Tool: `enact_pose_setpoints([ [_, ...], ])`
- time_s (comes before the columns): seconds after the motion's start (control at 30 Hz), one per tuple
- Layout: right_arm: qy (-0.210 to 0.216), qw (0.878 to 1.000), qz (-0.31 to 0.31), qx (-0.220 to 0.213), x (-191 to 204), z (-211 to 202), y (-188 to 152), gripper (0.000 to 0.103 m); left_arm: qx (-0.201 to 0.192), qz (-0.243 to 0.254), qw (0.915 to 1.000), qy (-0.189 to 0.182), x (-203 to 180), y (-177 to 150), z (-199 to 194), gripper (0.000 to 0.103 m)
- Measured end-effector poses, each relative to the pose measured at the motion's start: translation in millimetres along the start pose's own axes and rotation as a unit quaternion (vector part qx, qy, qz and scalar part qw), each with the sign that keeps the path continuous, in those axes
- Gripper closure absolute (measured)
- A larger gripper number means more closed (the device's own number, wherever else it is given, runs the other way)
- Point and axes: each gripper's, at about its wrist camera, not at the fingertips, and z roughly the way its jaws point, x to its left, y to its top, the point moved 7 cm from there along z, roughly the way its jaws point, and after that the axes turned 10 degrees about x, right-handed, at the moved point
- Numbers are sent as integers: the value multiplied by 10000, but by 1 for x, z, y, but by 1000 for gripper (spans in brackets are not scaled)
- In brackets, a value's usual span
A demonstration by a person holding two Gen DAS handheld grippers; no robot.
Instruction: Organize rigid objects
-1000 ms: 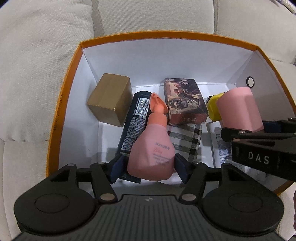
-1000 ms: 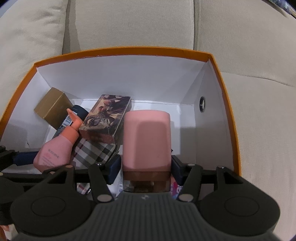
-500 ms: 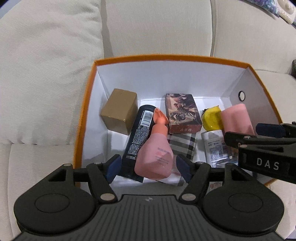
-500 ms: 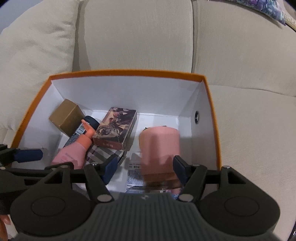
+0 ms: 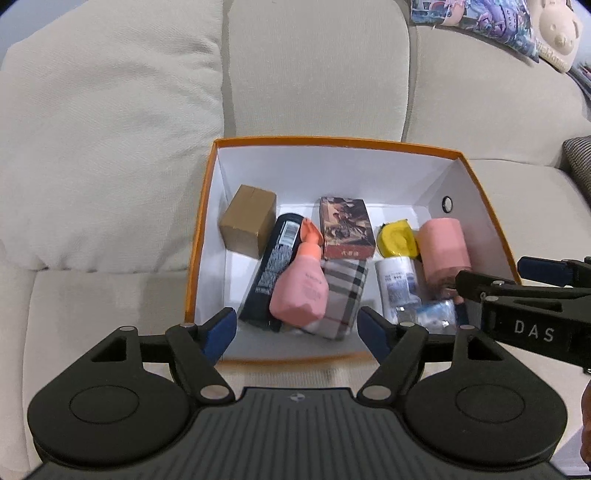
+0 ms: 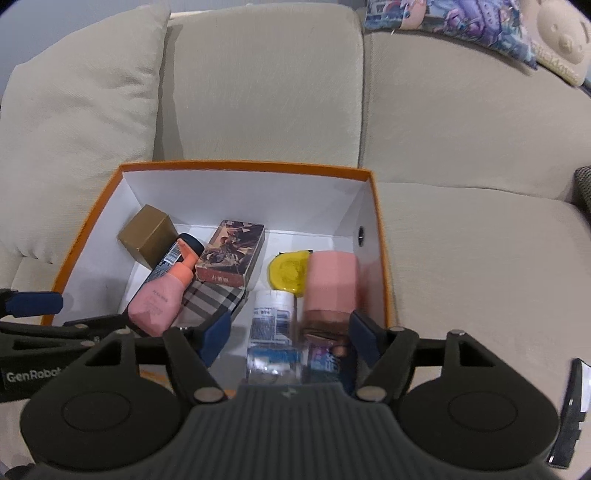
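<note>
Two grippers are drawing up and back from the orange-rimmed box (image 5: 199,236), which a second ago was filling both views and is now sitting smaller, with sofa showing all round it.

- Left gripper (image 5: 295,326): jaws are opening, nothing between the blue pads; the pink pump bottle (image 5: 301,288) they were bracketing a second ago is lying released, slanted across the black bottle (image 5: 275,266) and the plaid box (image 5: 341,295).
- Right gripper (image 6: 288,332): jaws are likewise opening and pressing on nothing; the pink cylinder (image 6: 330,286) that was sitting between them is now resting free against the box's right wall, slightly blurred.
- Other contents, lying as they were: gold cube box (image 5: 249,219) in the far-left corner; illustrated card box (image 5: 345,227) mid-back; yellow round item (image 5: 397,240); white labelled bottle (image 5: 397,280); a clear blue-printed packet (image 6: 275,363) at the near edge.

Judgement: both placements are looking complete, so this pair of items is counting as stored. No further loose items are showing on the visible cushions, though each view covers only part of the seat.

Surface and room: the box is resting on a beige sofa (image 6: 461,240) seat, against the back cushions. A loose beige pillow (image 6: 74,129) is leaning at left; a patterned purple cushion (image 6: 461,22) and a cream bear-faced one (image 6: 561,40) are lying along the top right.
</note>
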Motion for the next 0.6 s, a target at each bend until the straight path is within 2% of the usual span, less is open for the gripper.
enact_pose_setpoints([
  [0.37, -229, 9995, -128, 172, 11, -38, -35, 29, 15, -46, 10000, -45, 0, -27, -38, 16],
  [0.6, -378, 9986, -126, 355, 15, -52, -53, 27, 1, 133, 9998, 133, -5, -42, -56, 16],
])
